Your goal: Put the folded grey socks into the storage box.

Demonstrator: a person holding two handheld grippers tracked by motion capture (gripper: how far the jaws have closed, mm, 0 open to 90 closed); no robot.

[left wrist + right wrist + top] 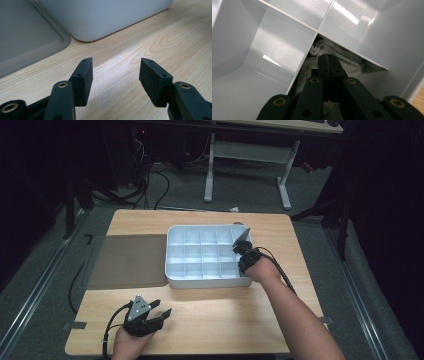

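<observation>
Right claw (pixel 329 62) is down in a right-edge compartment of the white divided tray (pixel 175 280), jaws pressed together over a grey folded cloth (pixel 352 65) that sits in that cell; whether any fabric is pinched between them can't be told. Left claw (pixel 161 309) rests spread and empty on the wooden table (pixel 215 315), near the front edge, just short of the grey mat (pixel 127 260). Judgement: the step looks like tucking the cloth into its cell, so push straight down, stay off the thin dividers, and steady the tray with the left claw if it slides.
</observation>
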